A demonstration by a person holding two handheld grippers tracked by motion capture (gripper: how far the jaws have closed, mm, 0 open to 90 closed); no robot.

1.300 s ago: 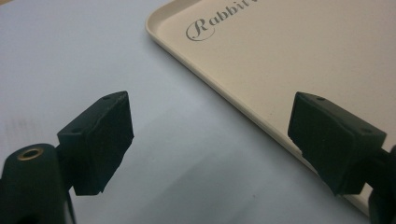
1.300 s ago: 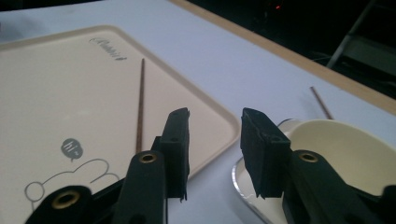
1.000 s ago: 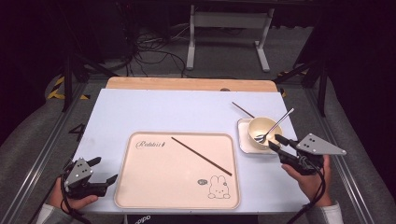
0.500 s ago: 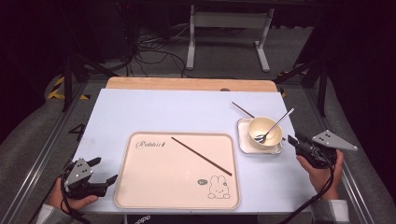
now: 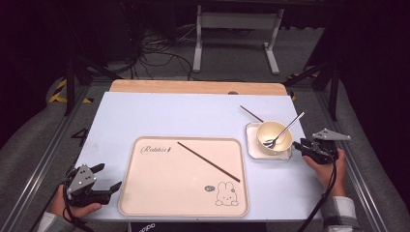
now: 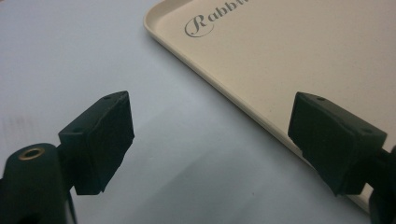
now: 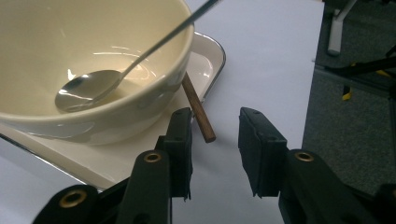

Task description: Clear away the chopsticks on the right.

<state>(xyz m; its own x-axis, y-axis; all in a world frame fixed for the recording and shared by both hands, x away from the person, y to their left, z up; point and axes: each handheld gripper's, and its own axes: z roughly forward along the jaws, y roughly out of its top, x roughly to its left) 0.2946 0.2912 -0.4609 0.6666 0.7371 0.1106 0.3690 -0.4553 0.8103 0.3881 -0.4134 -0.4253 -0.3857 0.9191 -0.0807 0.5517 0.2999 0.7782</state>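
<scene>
A cream bowl (image 5: 274, 137) stands on a white square dish (image 5: 251, 145) at the table's right, with a metal spoon (image 5: 285, 129) leaning in it. One brown chopstick (image 5: 208, 162) lies across the cream rabbit tray (image 5: 145, 193). A second chopstick (image 5: 251, 113) runs under the bowl, and its end (image 7: 198, 114) pokes out just ahead of my right gripper (image 7: 215, 140). That gripper (image 5: 302, 144) is open and low beside the dish, holding nothing. My left gripper (image 5: 107, 177) rests wide open at the tray's left edge (image 6: 210, 135).
The table's right edge and a metal rail lie close behind my right hand. A wooden strip (image 5: 193, 87) borders the far side of the white tabletop (image 5: 169, 116). The floor beyond holds cables and a stand.
My right gripper has drawn back to the right from the bowl's rim and sunk toward the table. The left gripper has stayed where it was.
</scene>
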